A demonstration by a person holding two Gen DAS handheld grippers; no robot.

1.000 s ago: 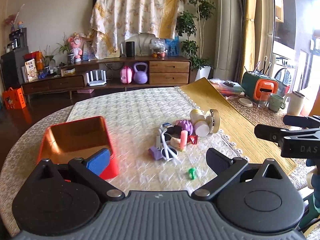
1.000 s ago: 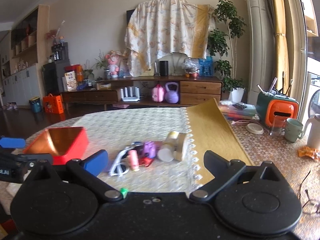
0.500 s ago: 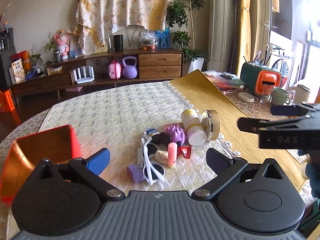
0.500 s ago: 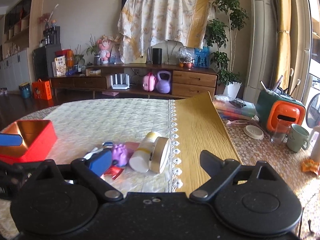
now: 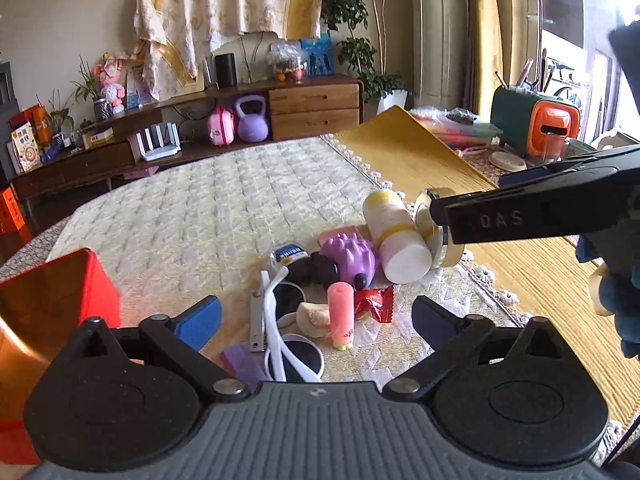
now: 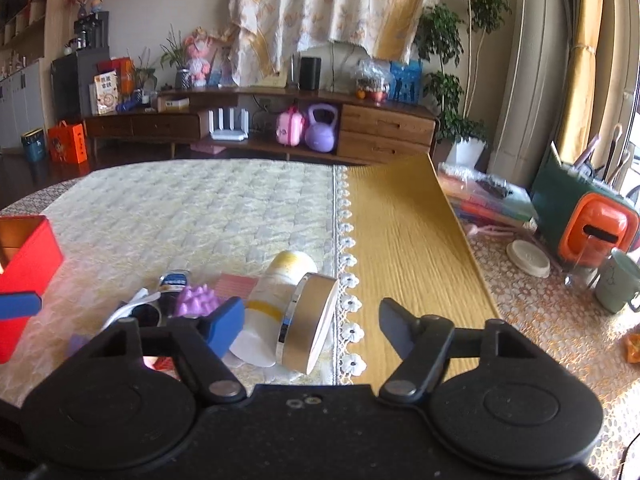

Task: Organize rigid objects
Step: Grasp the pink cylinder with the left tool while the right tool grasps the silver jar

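Note:
A pile of small objects lies on the quilted cloth: a white and yellow bottle (image 5: pixel 394 234) on its side, a round metal tin (image 6: pixel 310 322) on edge against it, a purple spiky ball (image 5: pixel 350 256), white sunglasses (image 5: pixel 286 330), a pink tube (image 5: pixel 340 314) and a red wrapper (image 5: pixel 374 306). A red box (image 5: pixel 48 304) stands open at the left. My left gripper (image 5: pixel 316 318) is open just short of the sunglasses and tube. My right gripper (image 6: pixel 312 326) is open, with the tin between its fingers; it also shows in the left wrist view (image 5: pixel 520 208).
A yellow mat (image 6: pixel 400 240) lies right of the cloth. An orange and green holder (image 6: pixel 592 224), a green mug (image 6: pixel 618 288) and a white lid (image 6: pixel 528 258) stand at the far right. A sideboard (image 6: pixel 280 128) runs along the back wall.
Both grippers have moved forward and down toward the pile. The right gripper has come in over the tin and bottle. The red box has slid toward the left edge of both views.

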